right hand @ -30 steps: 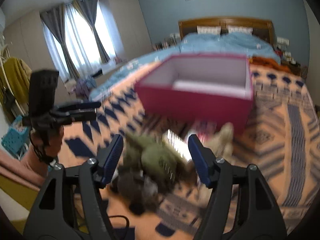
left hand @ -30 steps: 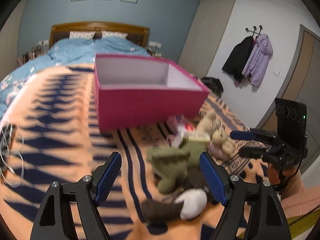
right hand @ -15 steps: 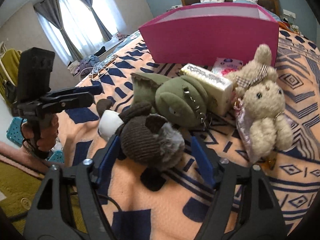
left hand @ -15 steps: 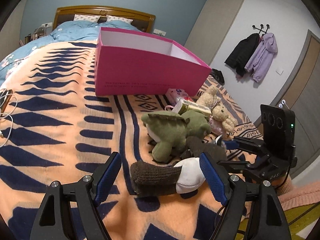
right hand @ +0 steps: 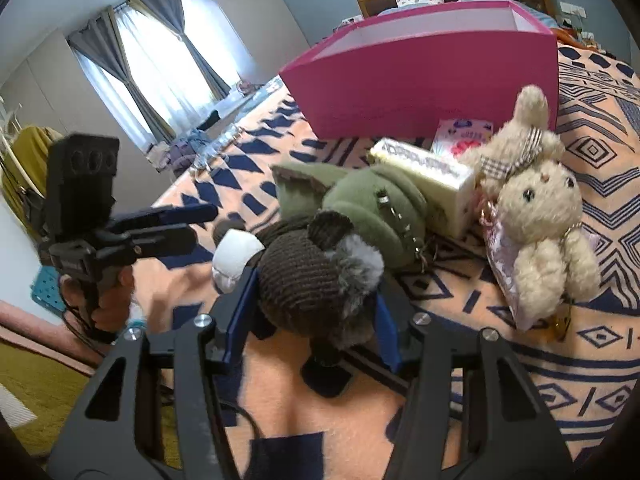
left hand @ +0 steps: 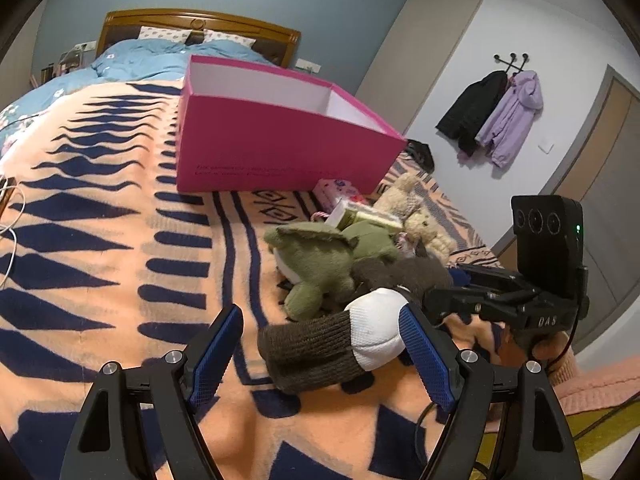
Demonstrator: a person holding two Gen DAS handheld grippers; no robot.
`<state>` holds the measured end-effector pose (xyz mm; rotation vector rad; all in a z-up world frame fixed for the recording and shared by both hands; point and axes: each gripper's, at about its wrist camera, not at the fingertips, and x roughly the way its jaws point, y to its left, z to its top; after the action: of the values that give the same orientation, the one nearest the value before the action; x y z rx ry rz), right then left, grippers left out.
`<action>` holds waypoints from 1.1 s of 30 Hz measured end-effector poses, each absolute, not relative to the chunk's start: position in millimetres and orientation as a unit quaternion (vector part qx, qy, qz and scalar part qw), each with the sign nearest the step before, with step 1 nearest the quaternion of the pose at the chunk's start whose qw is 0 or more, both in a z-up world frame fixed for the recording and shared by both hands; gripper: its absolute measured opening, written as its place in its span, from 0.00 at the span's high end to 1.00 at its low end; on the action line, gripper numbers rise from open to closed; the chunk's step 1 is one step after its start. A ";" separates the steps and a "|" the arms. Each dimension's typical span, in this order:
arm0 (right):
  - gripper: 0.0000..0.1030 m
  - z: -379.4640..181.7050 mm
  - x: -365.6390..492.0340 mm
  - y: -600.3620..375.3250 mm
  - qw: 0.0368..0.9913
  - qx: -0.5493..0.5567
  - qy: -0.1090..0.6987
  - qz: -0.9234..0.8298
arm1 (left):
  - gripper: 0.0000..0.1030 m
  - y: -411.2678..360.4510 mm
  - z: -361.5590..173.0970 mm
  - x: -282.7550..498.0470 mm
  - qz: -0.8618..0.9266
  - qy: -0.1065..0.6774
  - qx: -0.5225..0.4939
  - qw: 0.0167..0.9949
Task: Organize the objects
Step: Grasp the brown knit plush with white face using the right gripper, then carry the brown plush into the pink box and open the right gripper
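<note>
Right gripper jaws are closing around the brown knitted plush toy's head, at six o'clock from the pink cardboard box. Left gripper gapes open. Toy appears soft, light, compressible; grip the head firmly.

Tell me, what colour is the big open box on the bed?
The box is bright pink outside and white inside, clearest in the left wrist view.

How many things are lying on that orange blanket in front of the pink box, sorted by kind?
Soft toys: 3, namely green plush, brown plush, cream bunny.
Small cartons: 1, the cream-and-gold carton.
Printed packets: 1, the pink-and-white packet.
Total: 5
</note>
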<state>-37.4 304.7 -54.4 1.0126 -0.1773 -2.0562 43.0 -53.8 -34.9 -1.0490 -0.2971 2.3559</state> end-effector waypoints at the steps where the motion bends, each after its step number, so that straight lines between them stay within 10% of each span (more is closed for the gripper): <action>1: 0.47 -50.0 -37.5 306.2 0.407 0.398 -0.072 -0.819 | 0.20 -54.0 -32.8 42.8 0.874 -0.113 -0.386 0.274; 23: 0.48 16.6 -82.9 302.6 0.379 0.322 -0.112 -0.860 | 0.22 -39.5 7.6 6.9 0.890 -0.085 -0.353 0.277; 33: 0.48 36.3 -104.3 288.4 0.381 0.304 -0.111 -0.866 | 0.43 -32.0 32.5 -26.4 0.891 -0.075 -0.346 0.286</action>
<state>-104.3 288.4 36.3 0.7769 -0.2838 -2.2093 -26.4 -32.0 32.5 -0.9239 -0.1993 2.3809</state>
